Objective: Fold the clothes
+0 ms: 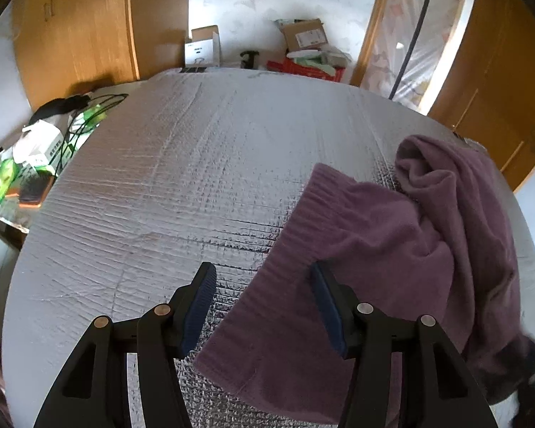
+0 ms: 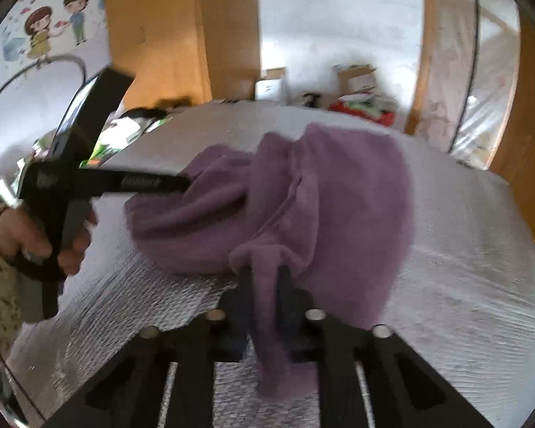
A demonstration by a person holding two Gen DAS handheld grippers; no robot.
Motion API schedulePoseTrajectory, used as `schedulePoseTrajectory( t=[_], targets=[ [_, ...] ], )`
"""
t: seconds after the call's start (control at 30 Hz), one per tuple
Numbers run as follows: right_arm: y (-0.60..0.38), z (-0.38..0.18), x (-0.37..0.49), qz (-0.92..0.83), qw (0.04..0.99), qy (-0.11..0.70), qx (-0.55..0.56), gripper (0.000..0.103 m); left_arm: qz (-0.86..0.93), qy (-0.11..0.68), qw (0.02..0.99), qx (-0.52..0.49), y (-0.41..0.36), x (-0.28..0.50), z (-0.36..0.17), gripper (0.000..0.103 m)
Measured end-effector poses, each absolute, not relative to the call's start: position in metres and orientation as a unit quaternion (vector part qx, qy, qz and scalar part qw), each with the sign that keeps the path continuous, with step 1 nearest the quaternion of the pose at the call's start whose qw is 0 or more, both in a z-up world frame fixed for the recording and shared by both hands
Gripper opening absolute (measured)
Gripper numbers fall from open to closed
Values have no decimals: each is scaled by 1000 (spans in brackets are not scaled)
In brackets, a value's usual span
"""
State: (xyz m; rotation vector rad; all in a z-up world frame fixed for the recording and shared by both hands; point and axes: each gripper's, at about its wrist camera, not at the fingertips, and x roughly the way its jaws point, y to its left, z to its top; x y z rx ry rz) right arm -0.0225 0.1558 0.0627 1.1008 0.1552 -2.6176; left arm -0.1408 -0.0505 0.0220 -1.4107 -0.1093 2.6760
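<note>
Left wrist: left gripper (image 1: 264,303) released over purple garment (image 1: 356,249) lengthwise toward far-right; right gripper (image 2: 264,278) clenching garment.

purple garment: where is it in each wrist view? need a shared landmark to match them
Left wrist view: purple garment fills the lower right, lying on the silver mat, one edge reaching between the open jaws of the left gripper.
Right wrist view: garment is centre frame, a bunched fold clamped in the right gripper.
Shared landmark: the cardboard box against the far wall.
</note>
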Motion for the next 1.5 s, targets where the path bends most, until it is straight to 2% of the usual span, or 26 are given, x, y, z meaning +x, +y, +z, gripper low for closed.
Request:
schedulePoseTrajectory(
  t=[0.17, 0.23, 0.3, 0.33, 0.4, 0.53, 0.9, 1.13, 1.37, 1.5],
  targets=[
    [200, 80, -26, -930, 81, 11, 359, 10, 885, -28, 64, -459, -49, -139, 21, 56],
    [218, 87, -28, -936, 53, -6, 348, 10, 886, -30, 73, -457, -48, -139, 20, 41],
    [236, 94, -29, -941, 26, -23, 338, 10, 885, -39, 78, -457, -49, -138, 20, 37],
    [245, 98, -30, -943, 12, -31, 332, 10, 886, -38, 78, -455, -48, -138, 20, 30],
    [262, 99, -32, -943, -12, -45, 329, 10, 889, -28, 84, -449, -45, -134, 21, 25],
    [295, 96, -36, -940, -53, -67, 330, 10, 894, -26, 74, -440, -47, -129, 24, 23],
    [318, 82, -35, -937, -83, -74, 332, 11, 899, -42, 55, -433, -62, -119, 34, 22],
    [320, 83, -35, -938, -103, -63, 326, 13, 917, -88, 76, -383, -80, -98, 65, 22],
    [323, 88, -33, -935, -121, -73, 325, 13, 913, -127, 74, -380, -106, -81, 73, 22],
    [315, 91, -31, -933, -130, -56, 332, 17, 911, -139, 80, -379, -110, -75, 77, 22]
  ],
)
